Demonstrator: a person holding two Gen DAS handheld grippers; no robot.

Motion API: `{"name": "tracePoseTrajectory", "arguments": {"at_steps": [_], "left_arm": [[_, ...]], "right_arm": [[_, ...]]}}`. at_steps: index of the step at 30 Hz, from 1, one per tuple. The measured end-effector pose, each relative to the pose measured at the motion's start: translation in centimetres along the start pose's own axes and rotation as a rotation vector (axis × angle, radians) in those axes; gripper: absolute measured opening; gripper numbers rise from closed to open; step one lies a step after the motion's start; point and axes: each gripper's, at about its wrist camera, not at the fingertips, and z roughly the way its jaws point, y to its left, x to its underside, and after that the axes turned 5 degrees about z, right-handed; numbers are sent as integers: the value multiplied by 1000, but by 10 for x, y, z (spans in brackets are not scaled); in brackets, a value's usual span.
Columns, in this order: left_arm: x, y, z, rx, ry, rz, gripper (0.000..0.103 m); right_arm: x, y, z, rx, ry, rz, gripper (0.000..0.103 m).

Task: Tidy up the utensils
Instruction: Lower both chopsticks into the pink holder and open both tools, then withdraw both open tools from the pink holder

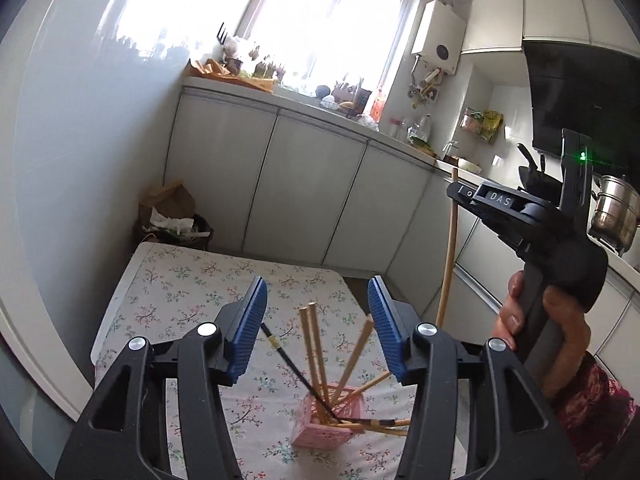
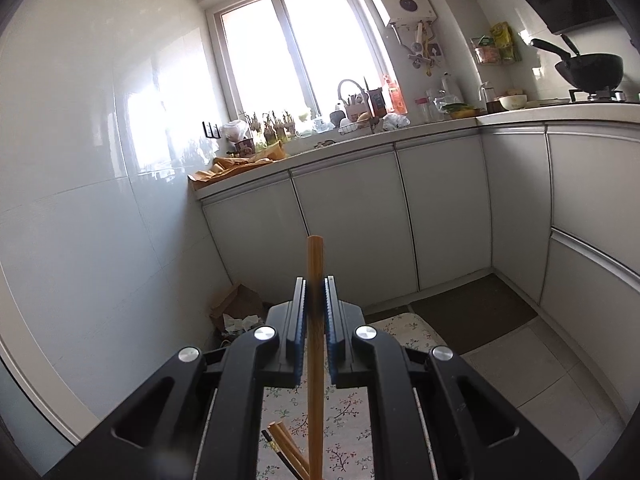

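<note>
A pink slotted basket (image 1: 316,428) stands on the floral-cloth table (image 1: 180,292), with several wooden chopsticks (image 1: 310,344) and one black chopstick (image 1: 296,368) leaning in it. My left gripper (image 1: 318,312) hovers above the basket, open, its blue pads (image 1: 252,320) touching nothing. At the right of that view a hand holds my right gripper (image 1: 456,194), shut on a long wooden chopstick (image 1: 447,256) that hangs down beside the table. In the right wrist view the right gripper (image 2: 316,304) pinches that chopstick (image 2: 315,360) upright. The basket's chopstick tips (image 2: 282,436) show below.
A dark bin with paper and a brown bag (image 1: 172,216) sits on the floor past the table's far left corner. White cabinets (image 1: 312,184) run behind and to the right. A steel pot (image 1: 612,208) and a wok (image 2: 592,68) stand on the stove. A dark mat (image 2: 472,308) lies on the floor.
</note>
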Motion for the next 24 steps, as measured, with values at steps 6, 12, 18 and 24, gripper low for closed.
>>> {"name": "tracePoseTrajectory", "arguments": {"at_steps": [6, 12, 18, 24], "left_arm": [[9, 23, -2, -11, 3, -42, 50], [7, 41, -13, -23, -12, -89, 50], [5, 48, -34, -24, -43, -144, 55], [7, 46, -53, 6, -46, -173, 62]], "right_arm": [[17, 5, 14, -43, -41, -55, 9], [24, 4, 0, -100, -40, -36, 45], [4, -14, -63, -103, -98, 26, 45], [7, -60, -112, 4, -20, 171, 63]]}}
